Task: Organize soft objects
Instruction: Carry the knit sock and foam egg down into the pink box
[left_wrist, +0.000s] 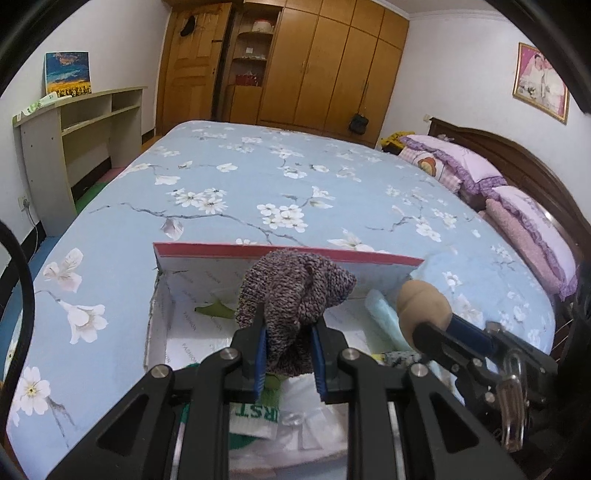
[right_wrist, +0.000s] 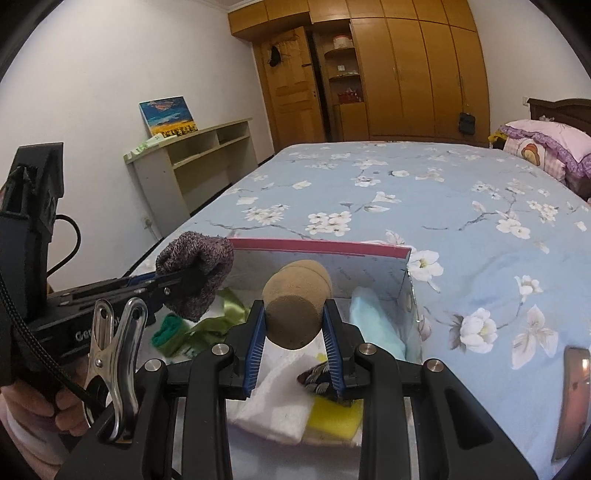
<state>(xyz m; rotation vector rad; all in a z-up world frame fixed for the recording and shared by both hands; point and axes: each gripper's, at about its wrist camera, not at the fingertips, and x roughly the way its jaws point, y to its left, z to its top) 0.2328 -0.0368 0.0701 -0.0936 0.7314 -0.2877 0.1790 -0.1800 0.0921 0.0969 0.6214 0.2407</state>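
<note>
**Both grippers loaded above the open box**

The purple-grey knitted sock (left_wrist: 291, 291) is pinched between the blue pads of the left gripper (left_wrist: 287, 354), bunching upward above the white box (left_wrist: 173, 332). At about three o'clock from it, the right gripper (right_wrist: 294, 341) clamps a tan gourd-shaped sponge (right_wrist: 295, 310) at its broad end. Below both, inside the box, lie a pale blue cloth (right_wrist: 373, 321) at the right wall, a green ribbon (right_wrist: 218, 317), a white towel (right_wrist: 277, 406) and a yellow sponge (right_wrist: 336, 421). The box's red-edged lid (left_wrist: 288, 253) stands at twelve o'clock, on the flowered blue bedspread (left_wrist: 240, 177).
</note>
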